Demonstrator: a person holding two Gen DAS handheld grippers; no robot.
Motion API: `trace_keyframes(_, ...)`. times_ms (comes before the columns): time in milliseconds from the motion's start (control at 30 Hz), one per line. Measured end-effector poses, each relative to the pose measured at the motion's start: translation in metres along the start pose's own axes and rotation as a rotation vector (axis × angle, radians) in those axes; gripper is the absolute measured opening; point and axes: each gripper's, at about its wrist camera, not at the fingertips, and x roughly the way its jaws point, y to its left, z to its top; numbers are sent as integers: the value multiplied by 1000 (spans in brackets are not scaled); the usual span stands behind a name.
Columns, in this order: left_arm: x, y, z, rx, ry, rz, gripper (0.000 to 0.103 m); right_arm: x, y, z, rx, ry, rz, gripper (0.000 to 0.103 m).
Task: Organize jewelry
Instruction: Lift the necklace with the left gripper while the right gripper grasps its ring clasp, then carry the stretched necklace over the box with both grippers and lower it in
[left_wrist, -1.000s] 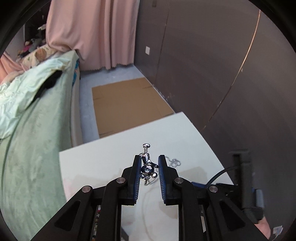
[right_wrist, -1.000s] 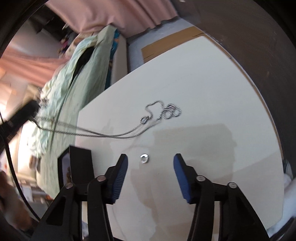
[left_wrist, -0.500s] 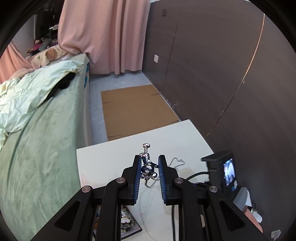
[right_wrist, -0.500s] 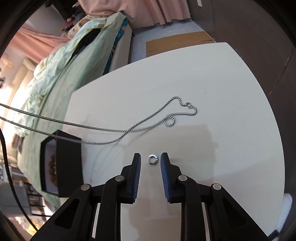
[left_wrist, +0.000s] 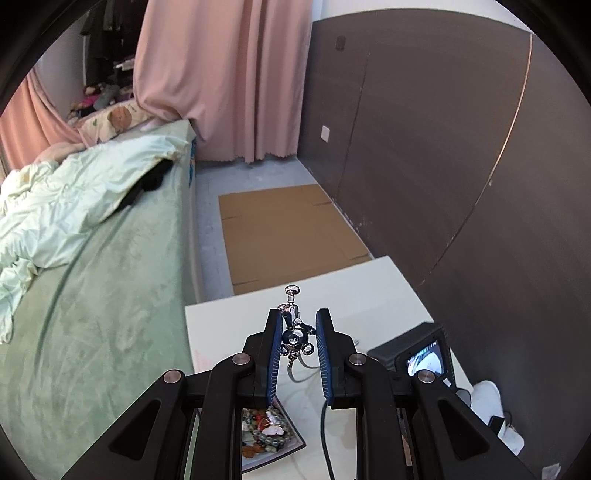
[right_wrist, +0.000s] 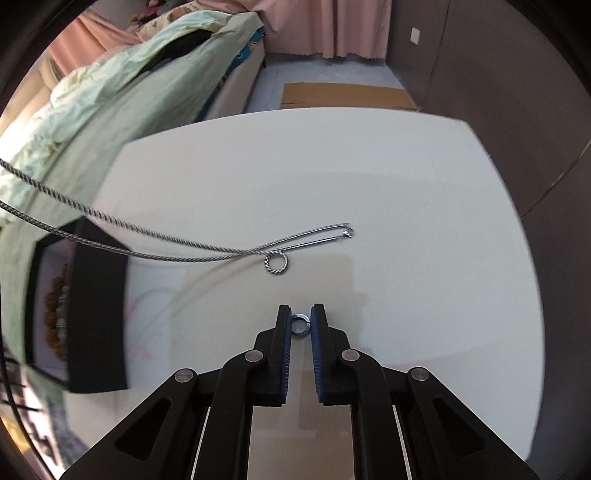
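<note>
My left gripper (left_wrist: 297, 334) is shut on a shiny silver pendant (left_wrist: 293, 332) and holds it up above the white table (left_wrist: 236, 317). From the pendant a silver rope chain (right_wrist: 155, 242) runs down to the table in the right wrist view, stretched taut, with a twisted ring (right_wrist: 276, 263) at its far loop. On the table lies a small silver ring (right_wrist: 301, 325), and my right gripper (right_wrist: 301, 320) is shut on it, blue pads pressing both sides.
A black jewelry box (right_wrist: 70, 317) with bead bracelets stands open at the table's left; its tray of beads (left_wrist: 266, 432) shows under my left gripper. A green bed (left_wrist: 92, 280) runs along the left. A dark wall (left_wrist: 461, 166) is to the right. Cardboard (left_wrist: 291, 236) lies on the floor.
My right gripper has closed from wide open onto the small ring. My left gripper has risen with the pendant, pulling the chain straight; the chain's loose curls on the table have drawn out.
</note>
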Motion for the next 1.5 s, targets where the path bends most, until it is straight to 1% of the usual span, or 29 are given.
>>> trace_keyframes(67, -12, -1, 4, 5, -19, 5, 19, -9, -4, -4, 31, -26, 57, 2)
trace_keyframes(267, -41, -7, 9, 30, -64, 27, 19, -25, -18, -12, 114, -57, 213, 2)
trace_keyframes(300, -45, -8, 9, 33, -70, 31, 19, -26, -19, -13, 121, -62, 221, 2)
trace_keyframes(400, -55, -10, 9, 42, -81, 41, 19, -26, -18, -12, 115, -71, 183, 2)
trace_keyframes(500, -62, -7, 10, 43, -89, 51, 19, -13, -8, -3, 78, -12, 162, 3)
trace_keyframes(567, -66, -4, 9, 34, -91, 54, 19, -5, -4, 2, 52, 11, 129, 14)
trace_keyframes(600, -69, -3, 9, 30, -93, 56, 19, -3, -4, 3, 41, 10, 115, 26)
trace_keyframes(633, -71, -2, 9, 28, -95, 58, 19, -2, -3, 4, 25, 5, 93, 34)
trace_keyframes(700, -77, -1, 10, 27, -104, 62, 19, -2, -3, 6, 7, -3, 69, 37)
trace_keyframes(800, -87, 0, 12, 29, -118, 69, 19, 3, 0, 10, -20, 5, 96, 37)
trace_keyframes(933, -100, 1, 17, 33, -137, 78, 19, 10, 10, 9, -77, 23, 71, 36)
trace_keyframes(1000, -103, -1, 18, 36, -142, 85, 19, 12, 13, 7, -111, 33, 34, 36)
trace_keyframes(1067, -107, -3, 19, 39, -144, 91, 19, 12, 15, 4, -135, 27, 1, 32)
trace_keyframes(1200, -111, -5, 21, 49, -150, 99, 19, 13, 20, 5, -176, 17, -28, 31)
trace_keyframes(1233, -111, -5, 22, 49, -151, 100, 19, 13, 20, 5, -185, 17, -40, 29)
trace_keyframes(1267, -112, -7, 22, 51, -151, 104, 19, 13, 20, 4, -190, 15, -42, 26)
trace_keyframes(1300, -112, -7, 23, 52, -151, 107, 19, 11, 18, 3, -188, 19, -36, 16)
trace_keyframes(1333, -113, -8, 24, 53, -151, 109, 19, 10, 16, 3, -181, 23, -26, 15)
trace_keyframes(1433, -115, -11, 28, 62, -155, 118, 19, 8, 12, 1, -159, 29, -2, 14)
trace_keyframes(1500, -120, -15, 33, 72, -164, 121, 19, 4, 12, -1, -148, 18, 23, 14)
